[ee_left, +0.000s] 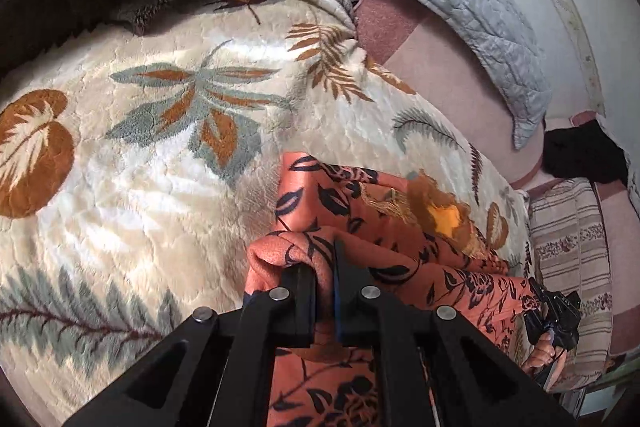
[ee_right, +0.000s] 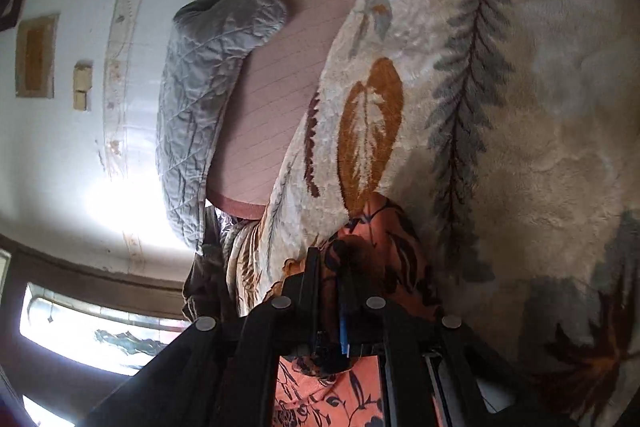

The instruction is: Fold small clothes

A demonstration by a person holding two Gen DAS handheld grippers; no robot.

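Cloth [ee_left: 360,211] in orange with a black leaf print lay bunched on the cream leaf-patterned blanket [ee_left: 140,167], 1 end caught in each tool. To fold it well, both corners probably needed to rise together and level, so the fabric hung flat before being laid over itself; pulling unevenly would likely twist it.

Left gripper [ee_left: 322,267] had its 2 fingers drawn nearly together, a thick gathered fold of the cloth pinched between them and spilling over the tips. Right gripper [ee_right: 330,267] was likewise almost closed, its jaws clamped on a dark, bunched edge of the same cloth, with more fabric hanging below. In the left view the right tool and the hand [ee_left: 544,353] holding it showed at the cloth's far end. A grey quilted pillow [ee_left: 460,3] rested well apart, against the wall.
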